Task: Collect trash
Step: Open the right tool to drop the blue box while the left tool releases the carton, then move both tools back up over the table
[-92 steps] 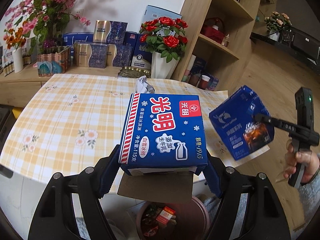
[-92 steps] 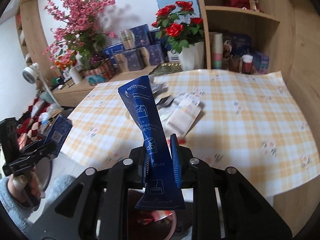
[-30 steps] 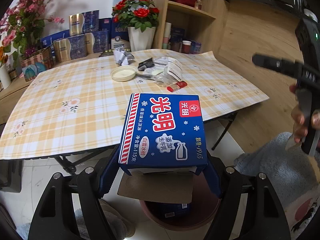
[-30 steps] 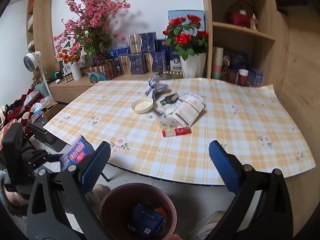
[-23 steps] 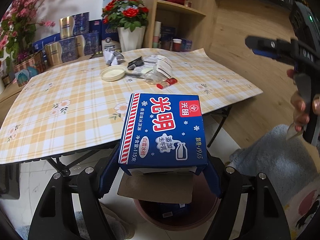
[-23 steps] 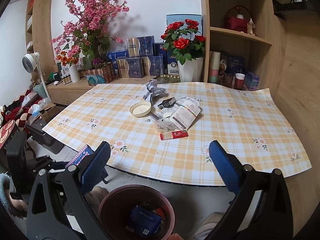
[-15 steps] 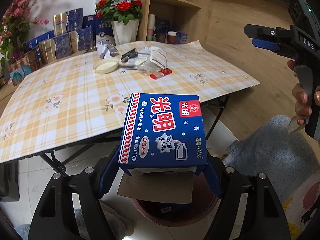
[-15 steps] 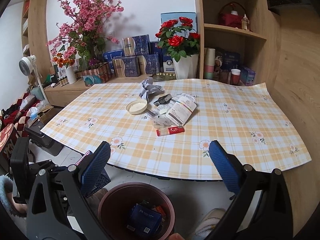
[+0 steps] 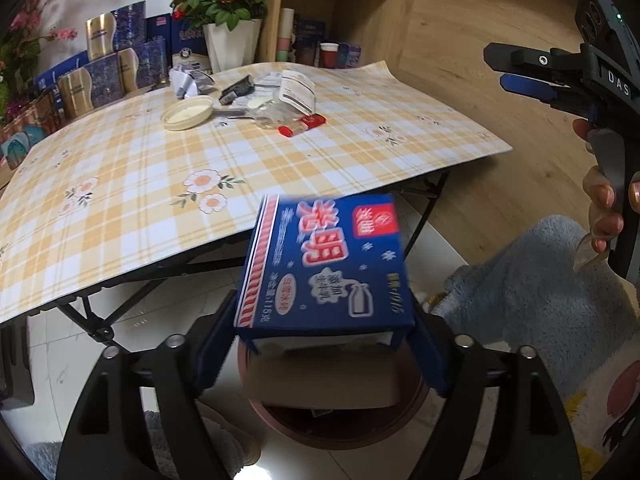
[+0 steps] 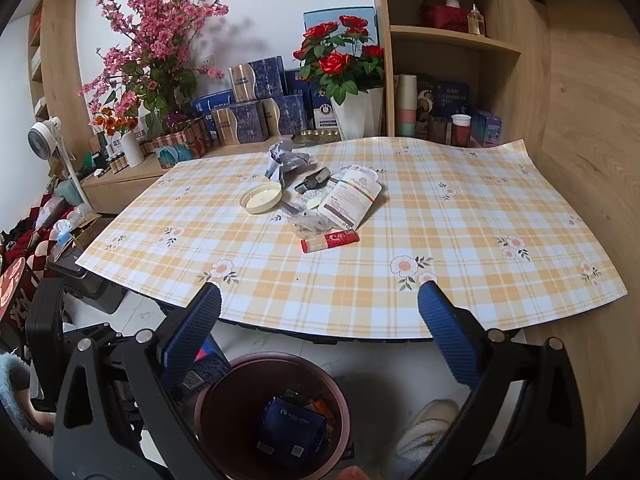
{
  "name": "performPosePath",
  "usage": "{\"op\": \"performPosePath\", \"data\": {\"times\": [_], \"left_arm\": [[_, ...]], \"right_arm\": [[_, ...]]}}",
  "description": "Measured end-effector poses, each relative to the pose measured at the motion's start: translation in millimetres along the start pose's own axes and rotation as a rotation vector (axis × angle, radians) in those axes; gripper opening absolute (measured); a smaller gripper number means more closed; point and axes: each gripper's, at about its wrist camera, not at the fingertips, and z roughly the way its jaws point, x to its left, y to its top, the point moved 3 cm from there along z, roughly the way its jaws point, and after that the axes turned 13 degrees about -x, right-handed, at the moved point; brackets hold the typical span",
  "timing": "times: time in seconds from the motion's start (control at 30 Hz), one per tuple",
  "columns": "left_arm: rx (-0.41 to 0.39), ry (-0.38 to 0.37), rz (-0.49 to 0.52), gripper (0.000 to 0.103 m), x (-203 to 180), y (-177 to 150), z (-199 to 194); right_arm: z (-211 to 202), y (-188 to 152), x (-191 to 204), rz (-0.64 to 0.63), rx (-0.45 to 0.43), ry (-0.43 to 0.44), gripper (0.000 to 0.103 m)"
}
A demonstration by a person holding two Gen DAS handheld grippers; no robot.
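Note:
A blue ice-cream carton (image 9: 324, 268) with red and white stripes hangs blurred between the jaws of my left gripper (image 9: 320, 344), right above the brown trash bin (image 9: 340, 428). The jaws stand a little wider than the carton. My right gripper (image 10: 320, 336) is open and empty above the same bin (image 10: 224, 396), which holds a blue coffee pack (image 10: 294, 428). It also shows in the left wrist view (image 9: 520, 68). More trash lies on the table: a red stick packet (image 10: 330, 240), a white pouch (image 10: 352, 198), a round lid (image 10: 261, 197), crumpled foil (image 10: 286, 158).
The checked table (image 10: 440, 240) stands beyond the bin, its front edge over it. Folding legs (image 9: 100, 320) are under the table. A rose vase (image 10: 356, 112), boxes and a wooden shelf (image 10: 452, 40) line the back. A slipper (image 10: 428, 428) lies right of the bin.
The carton has gone blurred and tilted, and the left jaws have spread apart from it. Both grippers have moved lower and nearer the bin. The right gripper stays open and empty.

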Motion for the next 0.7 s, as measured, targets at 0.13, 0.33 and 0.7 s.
{"op": "performPosePath", "data": {"times": [0.13,0.33,0.7], "left_arm": [[-0.003,0.037,0.006,0.091,1.2,-0.6,0.9],[-0.05,0.115,-0.08,0.093,22.7,4.6,-6.7],[-0.152,0.207,-0.198,0.095,49.4,14.2,-27.1]], "right_arm": [[0.5,-1.8,-0.9,0.003,0.005,-0.001,0.097],[2.9,-7.0,-1.0,0.007,0.016,0.0,0.097],[8.2,-15.6,-4.8,0.003,0.039,-0.005,0.097]]}}
